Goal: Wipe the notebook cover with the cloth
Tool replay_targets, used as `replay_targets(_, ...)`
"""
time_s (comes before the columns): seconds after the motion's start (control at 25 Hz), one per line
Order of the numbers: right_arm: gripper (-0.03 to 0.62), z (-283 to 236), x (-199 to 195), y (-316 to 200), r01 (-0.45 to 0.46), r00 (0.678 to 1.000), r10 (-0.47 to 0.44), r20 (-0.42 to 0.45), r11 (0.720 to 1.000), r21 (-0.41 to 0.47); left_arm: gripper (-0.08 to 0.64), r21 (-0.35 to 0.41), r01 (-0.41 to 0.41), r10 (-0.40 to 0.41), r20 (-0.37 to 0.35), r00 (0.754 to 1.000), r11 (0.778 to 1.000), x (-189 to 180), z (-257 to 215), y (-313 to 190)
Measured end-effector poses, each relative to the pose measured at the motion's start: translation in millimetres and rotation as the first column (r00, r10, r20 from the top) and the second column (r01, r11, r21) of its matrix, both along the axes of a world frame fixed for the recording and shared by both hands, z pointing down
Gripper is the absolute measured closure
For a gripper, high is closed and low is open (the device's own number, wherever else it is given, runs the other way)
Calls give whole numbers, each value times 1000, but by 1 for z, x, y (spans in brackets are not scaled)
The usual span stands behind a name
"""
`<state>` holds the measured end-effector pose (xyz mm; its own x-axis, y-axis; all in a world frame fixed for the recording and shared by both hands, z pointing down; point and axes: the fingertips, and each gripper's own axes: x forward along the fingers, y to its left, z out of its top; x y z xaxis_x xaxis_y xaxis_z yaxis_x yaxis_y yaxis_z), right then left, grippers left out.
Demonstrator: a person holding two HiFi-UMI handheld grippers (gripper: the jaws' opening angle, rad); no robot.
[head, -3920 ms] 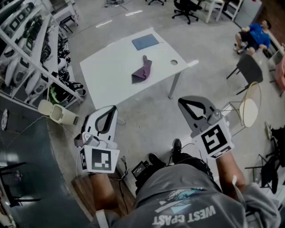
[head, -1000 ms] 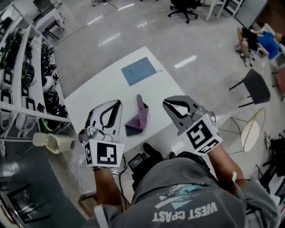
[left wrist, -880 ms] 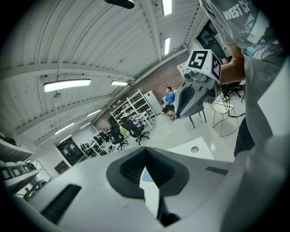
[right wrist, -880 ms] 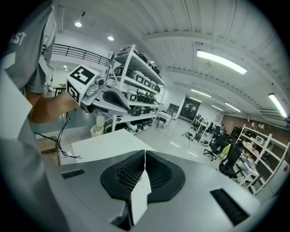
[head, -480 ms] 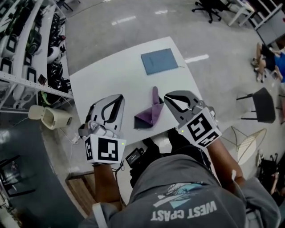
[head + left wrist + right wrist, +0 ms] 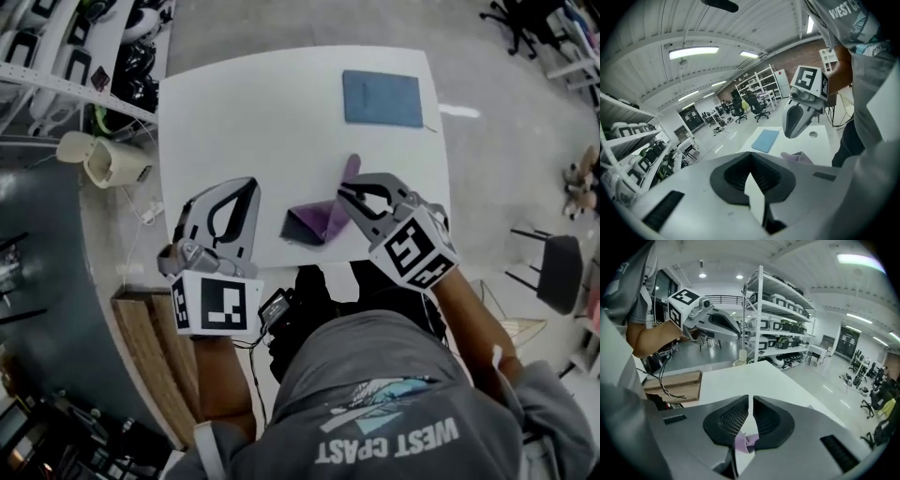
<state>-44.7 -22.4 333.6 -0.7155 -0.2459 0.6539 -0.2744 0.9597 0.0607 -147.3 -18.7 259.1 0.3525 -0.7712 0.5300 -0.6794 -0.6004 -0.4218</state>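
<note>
Purple cloth [image 6: 309, 225], right end hidden behind the right tongs [image 6: 347, 194], only a scrap visible over the left tongs [image 6: 751, 161], notebook [image 6: 382, 97] cover detail too small to tell, tabletop [image 6: 244, 112] near right corner covered.

White capitals on the person's grey shirt [image 6: 389, 441] read "WEST COAST", upside down in the head view. The left gripper view catches only "WEST C". The cubes on the left gripper [image 6: 249, 186] and right gripper [image 6: 343, 191] bear black-and-white square codes, no letters.
</note>
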Motion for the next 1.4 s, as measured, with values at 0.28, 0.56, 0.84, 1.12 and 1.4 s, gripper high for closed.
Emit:
replay_targets(0.28, 471, 85, -17, -2, 140, 986, -147, -78, 986, -85, 560, -84, 77, -80, -33, 996, 994, -11, 63, 0)
replay_targets(0.56, 367, 169, -39, 31, 256, 940, -296, -169, 940, -226, 560, -172, 125, -137, -62, 989, 977, -36, 115, 7)
replay_targets(0.84, 336, 222, -42, 45, 315, 892, -378, -249, 913, -258, 560, -200, 112, -123, -43, 991, 973, -40, 141, 3)
replay_targets(1.12, 341, 235, -39, 43, 292, 889, -363, -279, 919, -266, 560, -211, 94, -109, -58, 992, 973, -34, 146, -1)
replay_targets(1.4, 517, 230, -42, 38, 273, 907, -333, -258, 931, -242, 560, -208, 82, -94, -49, 994, 975, -35, 143, -7)
